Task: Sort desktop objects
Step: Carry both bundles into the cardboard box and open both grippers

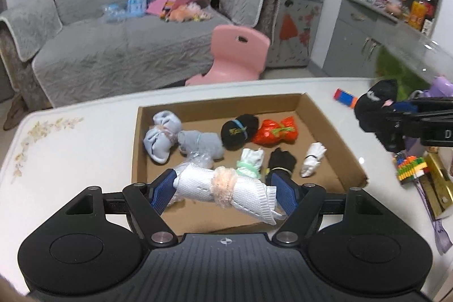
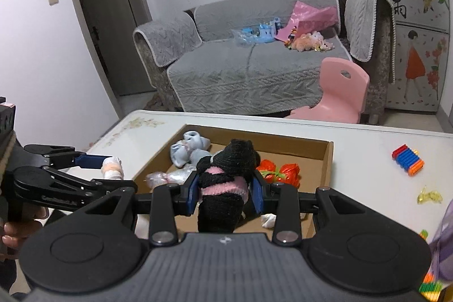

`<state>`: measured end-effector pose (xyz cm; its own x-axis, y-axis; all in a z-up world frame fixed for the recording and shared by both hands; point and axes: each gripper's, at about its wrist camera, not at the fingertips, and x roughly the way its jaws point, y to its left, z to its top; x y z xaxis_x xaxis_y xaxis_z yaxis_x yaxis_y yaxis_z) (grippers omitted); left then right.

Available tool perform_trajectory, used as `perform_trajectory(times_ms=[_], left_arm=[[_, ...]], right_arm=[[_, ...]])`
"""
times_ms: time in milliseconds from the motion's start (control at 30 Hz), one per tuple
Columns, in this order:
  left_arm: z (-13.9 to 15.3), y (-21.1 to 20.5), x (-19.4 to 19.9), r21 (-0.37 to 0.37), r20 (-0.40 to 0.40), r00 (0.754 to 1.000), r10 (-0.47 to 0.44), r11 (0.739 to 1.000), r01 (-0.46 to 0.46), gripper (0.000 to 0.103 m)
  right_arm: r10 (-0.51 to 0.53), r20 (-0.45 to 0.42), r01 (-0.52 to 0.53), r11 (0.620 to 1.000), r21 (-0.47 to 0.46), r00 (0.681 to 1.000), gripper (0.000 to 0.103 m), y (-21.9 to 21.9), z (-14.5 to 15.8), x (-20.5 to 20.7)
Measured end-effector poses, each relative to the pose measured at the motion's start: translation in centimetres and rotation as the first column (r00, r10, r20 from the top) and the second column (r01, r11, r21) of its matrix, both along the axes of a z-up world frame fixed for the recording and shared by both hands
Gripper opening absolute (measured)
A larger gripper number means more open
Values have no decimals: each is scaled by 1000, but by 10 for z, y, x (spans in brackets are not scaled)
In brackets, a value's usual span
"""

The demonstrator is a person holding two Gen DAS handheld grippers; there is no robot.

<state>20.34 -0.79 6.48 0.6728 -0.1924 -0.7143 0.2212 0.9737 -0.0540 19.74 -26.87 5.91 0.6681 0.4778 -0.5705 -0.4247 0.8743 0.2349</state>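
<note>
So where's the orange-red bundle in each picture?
Left wrist view: the orange-red bundle lies inside the cardboard tray, toward its far right, beside a black bundle.
Right wrist view: the bundle is just right of the gripper-held black-and-pink sock.
Shared landmark: pink chair.

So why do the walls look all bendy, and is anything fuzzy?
Left wrist view: the fisheye lens curves the table edge, and the clear bottle at the right is motion-smeared. Right wrist view: the door frame bows, and the corners go dark.

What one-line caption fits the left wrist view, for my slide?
Left gripper holds a white sock bundle over the cardboard tray of rolled socks.
</note>
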Motion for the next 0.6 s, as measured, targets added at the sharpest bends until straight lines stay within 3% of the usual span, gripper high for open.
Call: perform_trajectory(times_ms=[233, 600], left_arm=[[-22, 5, 24, -14, -92, 996, -10, 1000, 9, 78], [-45, 3, 42, 27, -147, 989, -3, 1000, 7, 78]], right_arm=[[-11, -49, 11, 1000, 5, 999, 34, 3, -15, 31], [5, -131, -5, 1000, -6, 991, 34, 22, -46, 63]])
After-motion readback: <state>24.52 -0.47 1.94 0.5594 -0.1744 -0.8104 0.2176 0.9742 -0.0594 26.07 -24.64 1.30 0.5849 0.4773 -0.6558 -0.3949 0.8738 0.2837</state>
